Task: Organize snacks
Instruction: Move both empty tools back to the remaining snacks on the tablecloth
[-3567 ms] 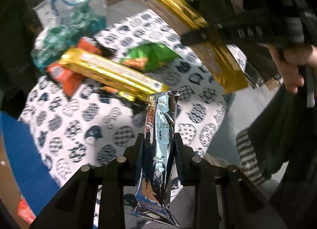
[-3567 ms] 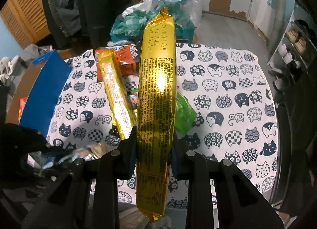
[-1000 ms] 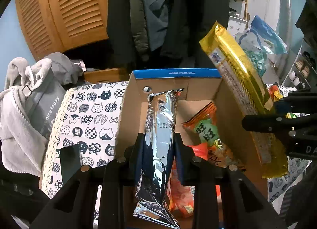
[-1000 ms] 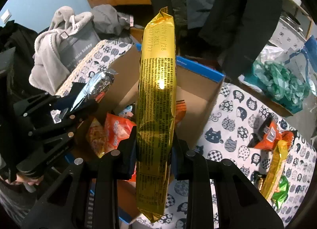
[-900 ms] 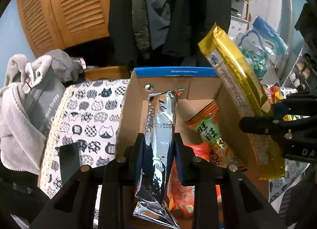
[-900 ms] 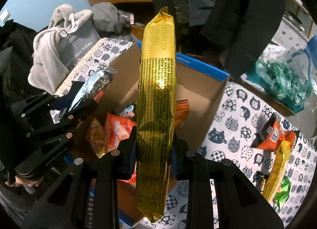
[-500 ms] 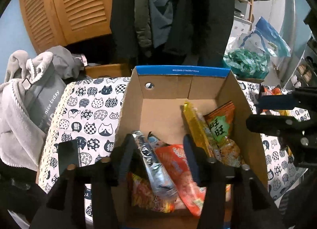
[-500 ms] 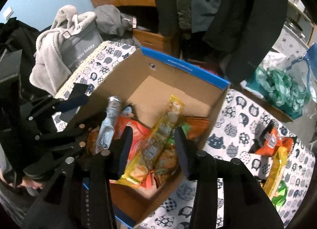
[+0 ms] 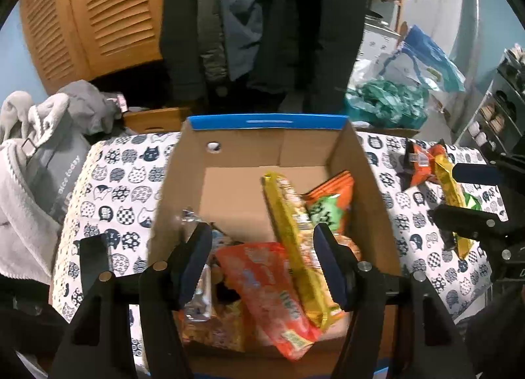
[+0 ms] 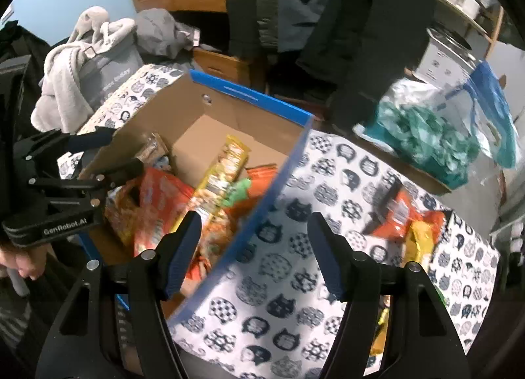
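With both drops done, my left claw (image 9: 259, 259) and right claw (image 10: 251, 252) have just opened and hang empty, the gold pack (image 9: 293, 234) lies in the box (image 9: 269, 122), and next I fetch the snacks (image 10: 398, 215) left on the worktop (image 10: 328, 182).

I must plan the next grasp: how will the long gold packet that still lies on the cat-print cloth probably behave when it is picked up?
The gold packet is long and thin, so probably light and fairly stiff if it holds a biscuit row. Its glossy film may slip between pads. An end grip would likely let it droop.
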